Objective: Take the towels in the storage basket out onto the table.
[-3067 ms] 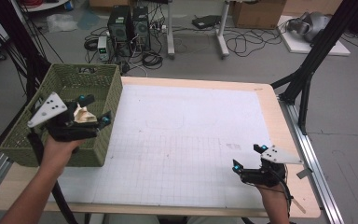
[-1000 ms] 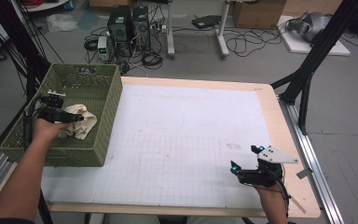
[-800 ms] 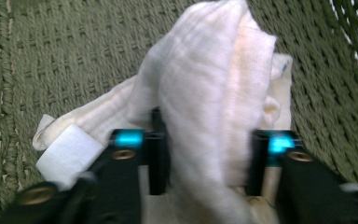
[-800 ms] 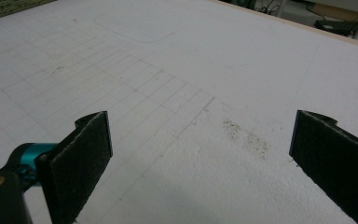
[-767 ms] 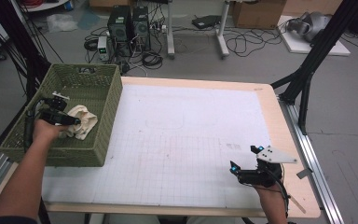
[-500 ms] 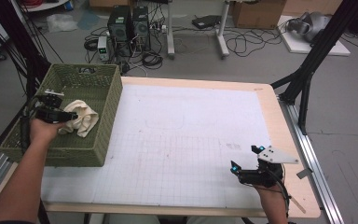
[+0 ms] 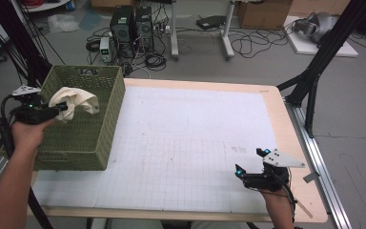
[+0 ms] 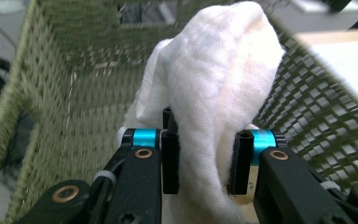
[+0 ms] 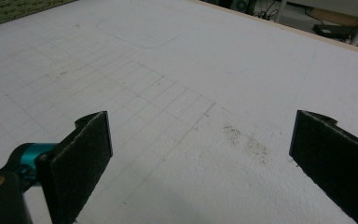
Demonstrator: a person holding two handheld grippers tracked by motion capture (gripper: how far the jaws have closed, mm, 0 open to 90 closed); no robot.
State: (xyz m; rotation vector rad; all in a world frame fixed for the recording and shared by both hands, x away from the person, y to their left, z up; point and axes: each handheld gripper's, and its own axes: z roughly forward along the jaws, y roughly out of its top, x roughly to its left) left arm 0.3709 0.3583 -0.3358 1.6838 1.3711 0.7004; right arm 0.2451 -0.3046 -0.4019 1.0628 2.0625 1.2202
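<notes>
One soft, light white cloth (image 8: 214, 93) hangs floppy from the left tool (image 8: 200, 163), which pinches a bunched fold just above the green basket (image 7: 83, 138), so grabbing thick folds works best.
</notes>
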